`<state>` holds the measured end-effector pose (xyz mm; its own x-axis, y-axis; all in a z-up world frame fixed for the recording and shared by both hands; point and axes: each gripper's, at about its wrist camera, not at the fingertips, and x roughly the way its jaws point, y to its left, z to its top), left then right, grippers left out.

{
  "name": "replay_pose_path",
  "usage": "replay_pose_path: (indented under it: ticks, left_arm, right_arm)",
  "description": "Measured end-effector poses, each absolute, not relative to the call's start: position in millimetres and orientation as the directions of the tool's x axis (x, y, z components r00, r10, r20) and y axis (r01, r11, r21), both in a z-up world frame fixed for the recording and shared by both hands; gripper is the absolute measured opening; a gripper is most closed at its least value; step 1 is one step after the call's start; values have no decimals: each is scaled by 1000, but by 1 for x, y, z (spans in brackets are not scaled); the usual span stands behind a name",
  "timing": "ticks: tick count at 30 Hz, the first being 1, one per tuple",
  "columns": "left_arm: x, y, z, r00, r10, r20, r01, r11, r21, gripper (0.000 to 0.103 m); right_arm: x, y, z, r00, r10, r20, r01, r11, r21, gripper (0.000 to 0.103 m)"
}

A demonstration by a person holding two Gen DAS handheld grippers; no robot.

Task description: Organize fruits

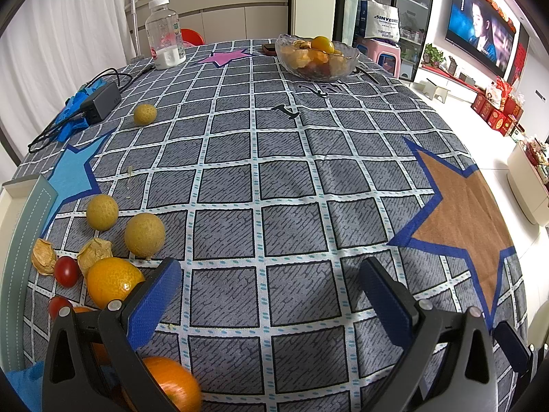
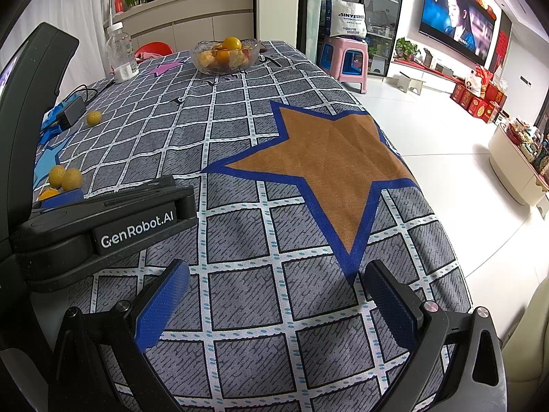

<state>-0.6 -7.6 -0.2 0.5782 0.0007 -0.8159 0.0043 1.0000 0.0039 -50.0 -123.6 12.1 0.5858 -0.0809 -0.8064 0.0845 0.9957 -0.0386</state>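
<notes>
Left gripper (image 1: pixel 271 295) spread wide, empty, low over checked worktop (image 1: pixel 291 178). Right gripper (image 2: pixel 274 295) likewise spread, empty. Loose fruits clustered by left gripper's left finger: orange (image 1: pixel 111 281), cherry tomato (image 1: pixel 66 270), yellow-green fruit (image 1: pixel 144 235). Glass bowl (image 1: pixel 317 56) with fruit stood at far end.

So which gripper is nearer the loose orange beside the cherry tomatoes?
Left. The left gripper is open right beside the orange, its left finger almost touching it. The right gripper, also open, sits farther right, with the left gripper between it and the fruit.
</notes>
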Motion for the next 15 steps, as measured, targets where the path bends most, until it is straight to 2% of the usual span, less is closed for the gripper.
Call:
replay_pose_path:
  ticks: [15]
  left_arm:
    - [-1, -8, 0, 578, 0, -816, 4, 1000, 4, 103]
  right_arm:
    - [-50, -124, 12, 586, -81, -806, 84, 996, -39, 102]
